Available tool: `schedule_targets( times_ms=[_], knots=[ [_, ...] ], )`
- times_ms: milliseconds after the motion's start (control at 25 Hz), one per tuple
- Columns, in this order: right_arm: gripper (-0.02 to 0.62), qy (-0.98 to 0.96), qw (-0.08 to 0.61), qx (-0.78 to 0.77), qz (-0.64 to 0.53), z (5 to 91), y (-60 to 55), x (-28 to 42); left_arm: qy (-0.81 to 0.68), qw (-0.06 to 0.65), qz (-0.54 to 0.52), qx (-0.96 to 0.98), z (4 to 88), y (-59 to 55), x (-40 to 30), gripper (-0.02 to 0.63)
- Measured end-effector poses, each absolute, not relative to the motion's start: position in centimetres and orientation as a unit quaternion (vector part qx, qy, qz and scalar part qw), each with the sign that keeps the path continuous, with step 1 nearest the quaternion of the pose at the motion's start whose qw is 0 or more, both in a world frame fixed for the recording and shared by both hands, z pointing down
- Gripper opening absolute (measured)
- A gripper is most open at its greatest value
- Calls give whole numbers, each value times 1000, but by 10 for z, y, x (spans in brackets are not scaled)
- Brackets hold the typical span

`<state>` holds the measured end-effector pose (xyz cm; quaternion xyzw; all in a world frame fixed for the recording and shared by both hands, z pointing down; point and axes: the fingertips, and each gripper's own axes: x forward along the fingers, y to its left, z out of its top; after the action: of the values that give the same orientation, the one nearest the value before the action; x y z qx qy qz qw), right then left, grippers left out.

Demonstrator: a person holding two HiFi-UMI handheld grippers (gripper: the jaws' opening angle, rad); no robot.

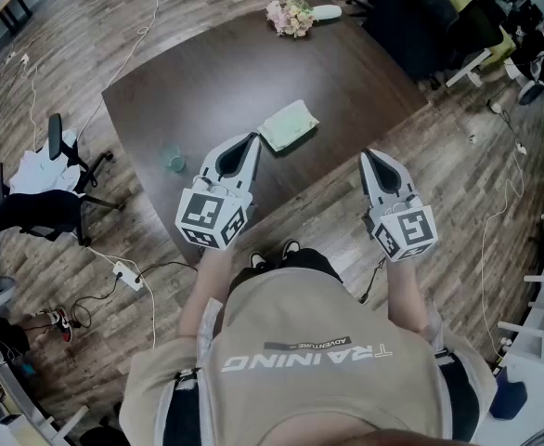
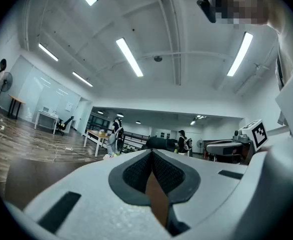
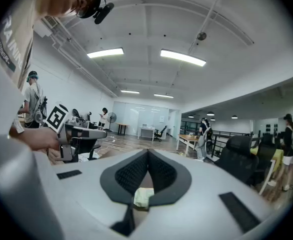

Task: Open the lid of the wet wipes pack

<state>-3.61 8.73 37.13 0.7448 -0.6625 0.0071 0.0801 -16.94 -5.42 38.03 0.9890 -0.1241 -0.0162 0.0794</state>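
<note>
The wet wipes pack [image 1: 289, 124], pale green and flat, lies on the dark brown table [image 1: 216, 82] near its front edge. My left gripper [image 1: 252, 137] hovers over the table's front edge, tips just left of and below the pack, jaws shut and empty. My right gripper [image 1: 369, 154] is off the table's front right edge, over the floor, also shut with nothing in it. In the right gripper view [image 3: 147, 153] a bit of the pack [image 3: 143, 197] shows through the gap below the shut jaws. The left gripper view [image 2: 151, 153] shows only brown tabletop through that gap.
A bouquet of flowers [image 1: 291, 15] lies at the table's far edge. A small teal object [image 1: 174, 163] sits at the front left. A black chair [image 1: 420, 26] stands at the far right, another chair [image 1: 68, 151] at the left. A power strip [image 1: 123, 273] and cables lie on the floor.
</note>
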Motion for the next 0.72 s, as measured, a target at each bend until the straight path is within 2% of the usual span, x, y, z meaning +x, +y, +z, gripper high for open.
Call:
schedule_targets(
  times_ms=[720],
  knots=[
    [14,-697,95,711,8,383,33,-47,-126,77,2,989,389,-74,-170,9]
  ],
)
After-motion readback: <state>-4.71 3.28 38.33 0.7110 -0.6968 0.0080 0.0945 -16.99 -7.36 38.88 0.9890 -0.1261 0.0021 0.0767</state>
